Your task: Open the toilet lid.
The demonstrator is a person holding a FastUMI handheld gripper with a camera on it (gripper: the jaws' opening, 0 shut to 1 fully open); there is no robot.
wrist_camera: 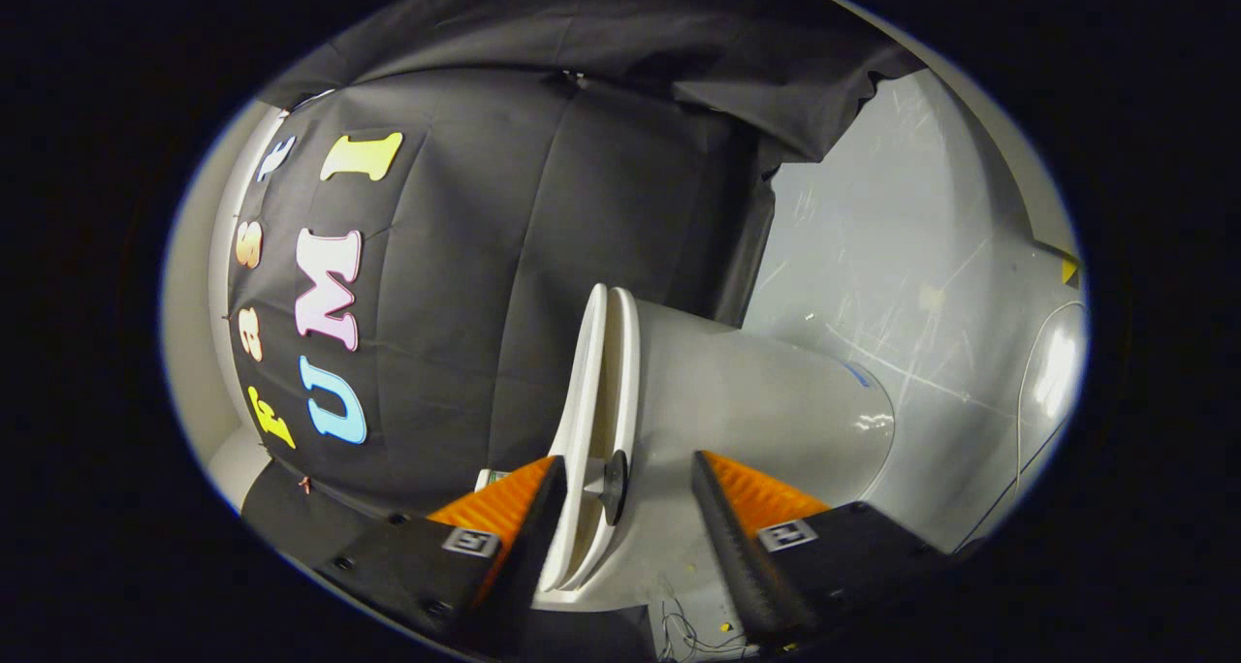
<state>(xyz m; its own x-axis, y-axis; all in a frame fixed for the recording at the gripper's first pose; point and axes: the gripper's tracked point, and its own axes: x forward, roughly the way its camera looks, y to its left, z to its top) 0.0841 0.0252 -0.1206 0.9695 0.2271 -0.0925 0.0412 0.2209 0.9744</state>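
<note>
two ribbed fingers [504, 503] of gripper [625, 493] spread, straddling glossy toilet lid [589, 392]

the white toilet lid [588, 392] lies nearly shut on its seat, a thin gap between.

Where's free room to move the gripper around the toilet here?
Free: bare floor beyond the toilet body, beside the black cloth wall. Crowded: open hand-held gripper straddles the lid and seat edge.
</note>
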